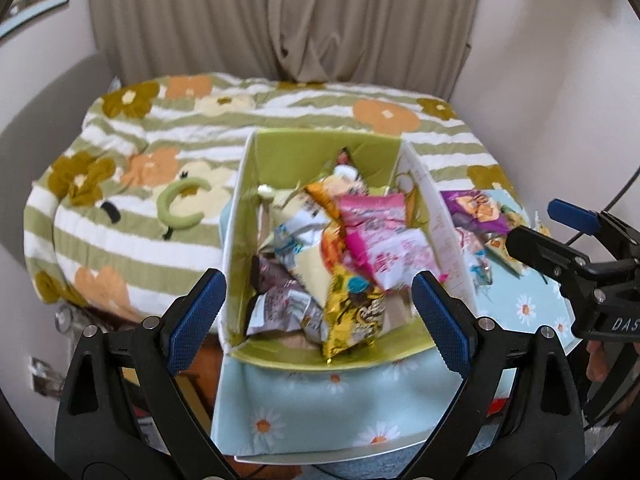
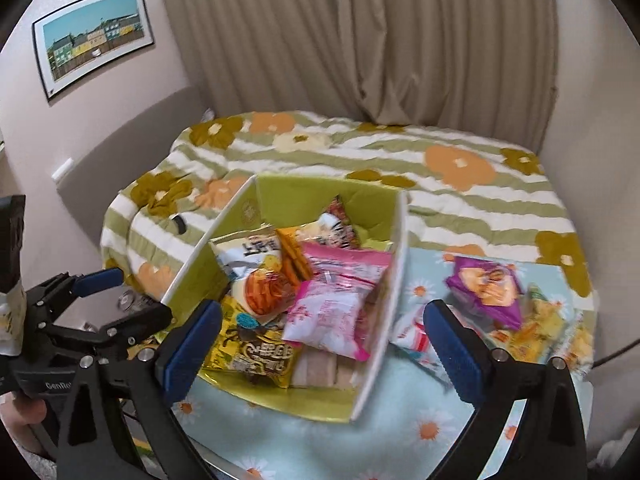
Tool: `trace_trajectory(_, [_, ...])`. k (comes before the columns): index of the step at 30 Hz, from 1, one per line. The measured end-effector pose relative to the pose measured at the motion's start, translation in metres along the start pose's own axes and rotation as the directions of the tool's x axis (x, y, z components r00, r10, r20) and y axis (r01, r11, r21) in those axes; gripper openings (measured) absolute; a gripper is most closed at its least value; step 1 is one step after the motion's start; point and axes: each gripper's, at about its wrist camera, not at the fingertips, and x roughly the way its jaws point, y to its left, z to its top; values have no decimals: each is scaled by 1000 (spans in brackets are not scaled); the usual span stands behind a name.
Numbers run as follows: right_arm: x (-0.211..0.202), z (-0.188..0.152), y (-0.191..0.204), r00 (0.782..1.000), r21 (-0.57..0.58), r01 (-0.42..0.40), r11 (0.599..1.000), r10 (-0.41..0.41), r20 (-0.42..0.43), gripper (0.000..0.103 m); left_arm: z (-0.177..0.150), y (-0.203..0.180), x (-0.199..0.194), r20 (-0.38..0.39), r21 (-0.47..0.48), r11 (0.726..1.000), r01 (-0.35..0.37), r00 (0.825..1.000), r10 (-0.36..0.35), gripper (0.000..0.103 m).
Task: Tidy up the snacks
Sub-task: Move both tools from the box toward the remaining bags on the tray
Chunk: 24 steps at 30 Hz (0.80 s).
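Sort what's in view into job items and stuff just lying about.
Job: green box, pink packet and yellow packet inside it, purple packet outside on the daisy cloth.

Lying about: floral bedspread, curtain, framed picture.

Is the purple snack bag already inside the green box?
No: the purple snack bag lies on the daisy-print cloth to the right of the green box, outside its white wall.

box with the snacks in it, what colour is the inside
The open cardboard snack box is lime green inside with white outer walls, clearest in the right wrist view.
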Motion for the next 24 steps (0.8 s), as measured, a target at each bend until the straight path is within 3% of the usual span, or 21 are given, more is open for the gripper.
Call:
trace_trajectory(10, [-46, -24, -57, 988, 124, 140, 982, -146, 40, 101, 14, -74, 3, 45, 121, 993, 18, 999, -24, 94])
trace_trajectory(15, [-61, -36, -117, 978, 195, 194, 961, -205, 35, 101, 23, -124, 21, 17, 132, 990, 51, 998, -54, 94])
trace_trajectory(24, [-71, -51, -225, 973, 263, 226, 938, -228, -26, 101, 37, -238, 69, -52, 148, 977, 153, 988, -146, 94])
